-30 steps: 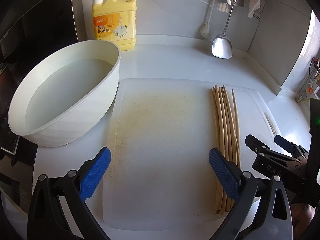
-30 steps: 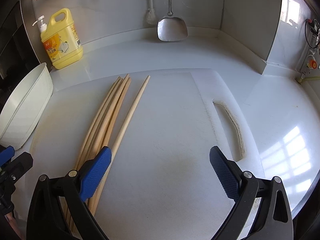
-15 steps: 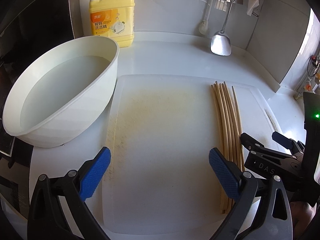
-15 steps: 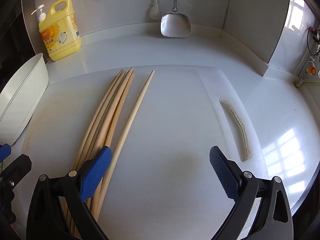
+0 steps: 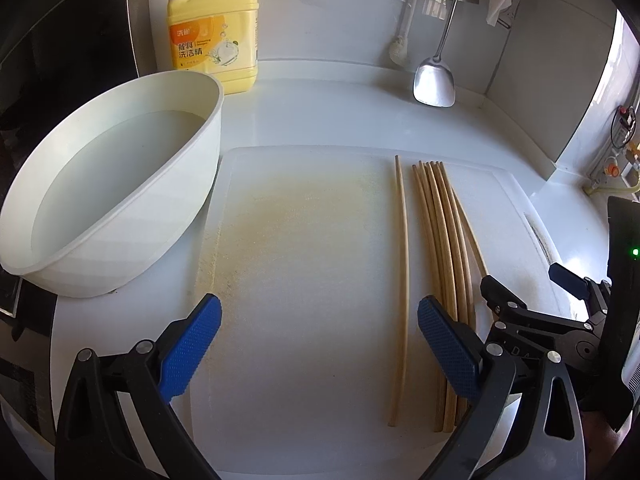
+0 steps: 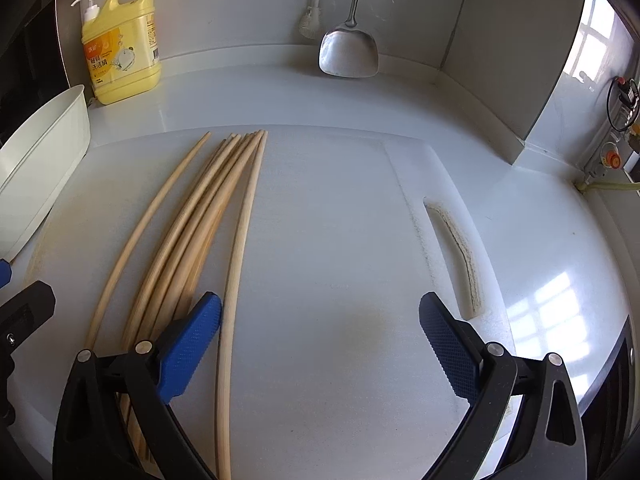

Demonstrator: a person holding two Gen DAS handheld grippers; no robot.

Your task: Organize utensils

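Basin (image 5: 120, 184) left of chopsticks (image 5: 440, 232)

Long, pale wooden chopsticks (image 5: 440, 240) lie flat on a white cutting board (image 5: 312, 360), running lengthwise toward the back wall; most form a tight bundle with tips nearly level; a single chopstick (image 5: 403, 264) lies just apart on the bundle's left; another stick (image 6: 240, 264) edges its right side.

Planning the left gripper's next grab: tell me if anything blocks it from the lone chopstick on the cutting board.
Nothing visible does. The left gripper is open over bare cutting board, and the lone chopstick lies between its fingers' line, apart from the chopstick bundle.
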